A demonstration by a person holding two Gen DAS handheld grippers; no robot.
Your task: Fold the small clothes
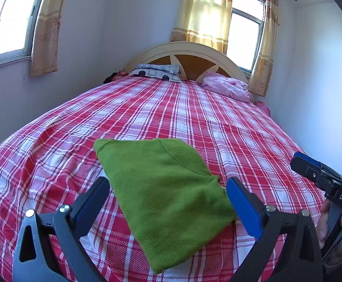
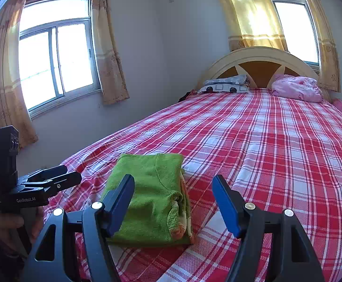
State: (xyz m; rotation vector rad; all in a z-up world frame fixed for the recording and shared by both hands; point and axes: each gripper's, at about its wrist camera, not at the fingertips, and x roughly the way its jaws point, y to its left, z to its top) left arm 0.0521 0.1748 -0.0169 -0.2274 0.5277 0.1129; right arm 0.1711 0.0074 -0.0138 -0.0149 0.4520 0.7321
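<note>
Both tools, left tool (image 1: 168, 189) and right tool (image 2: 173, 188), hang released above the bed (image 1: 218, 127), gripping nothing. Folded green garment (image 1: 161, 188) lies flat on the plaid bedsheet near its foot.

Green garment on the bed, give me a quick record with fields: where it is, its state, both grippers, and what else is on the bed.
garment: green garment, folded into a compact stack, lying flat
surface: bed with a red plaid sheet
left gripper: open, held above the garment, holding nothing
right gripper: open, holding nothing; garment lies ahead, partly behind its left finger
at the headboard: patterned pillow, pink bundle
fold: looks complete
</note>
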